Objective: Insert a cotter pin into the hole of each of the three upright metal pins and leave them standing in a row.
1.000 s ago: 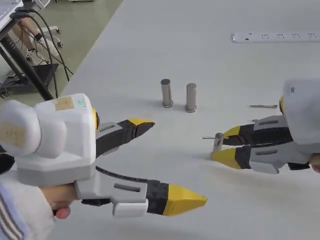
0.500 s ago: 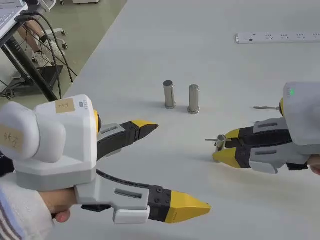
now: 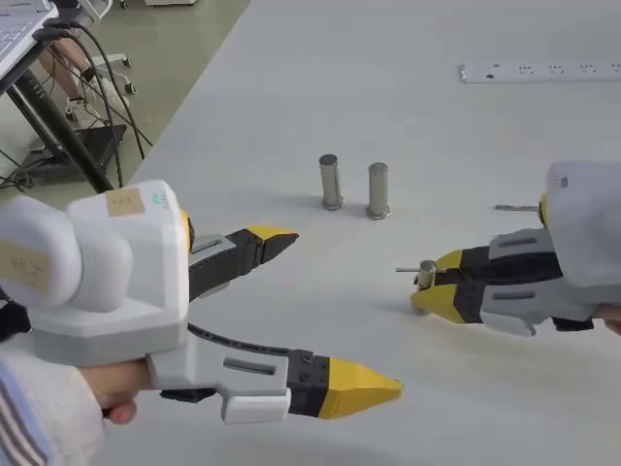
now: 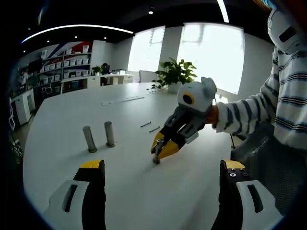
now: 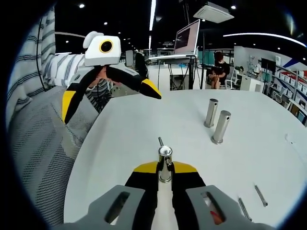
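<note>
Two bare metal pins [image 3: 331, 182] [image 3: 378, 190] stand upright side by side on the white table; they also stand in the left gripper view [image 4: 89, 139] [image 4: 110, 133] and the right gripper view [image 5: 210, 113] [image 5: 221, 127]. A third metal pin [image 3: 424, 276] [image 5: 165, 163] stands nearer, with a cotter pin [image 3: 407, 269] sticking out of its top toward the left. My right gripper [image 3: 425, 284] [image 5: 165, 168] [image 4: 159, 146] is shut on this pin. My left gripper [image 3: 335, 311] [image 4: 160, 170] hangs open over the near left of the table, holding nothing.
A loose cotter pin [image 3: 515, 207] lies on the table right of the two bare pins; two [image 5: 260, 195] [image 5: 243, 209] lie at lower right in the right gripper view. A white power strip [image 3: 539, 71] lies at the far right. The table's left edge [image 3: 184, 102] drops to floor with cables.
The right gripper has closed in on the third pin, which now stands more upright between its tips. The left gripper has barely moved.
</note>
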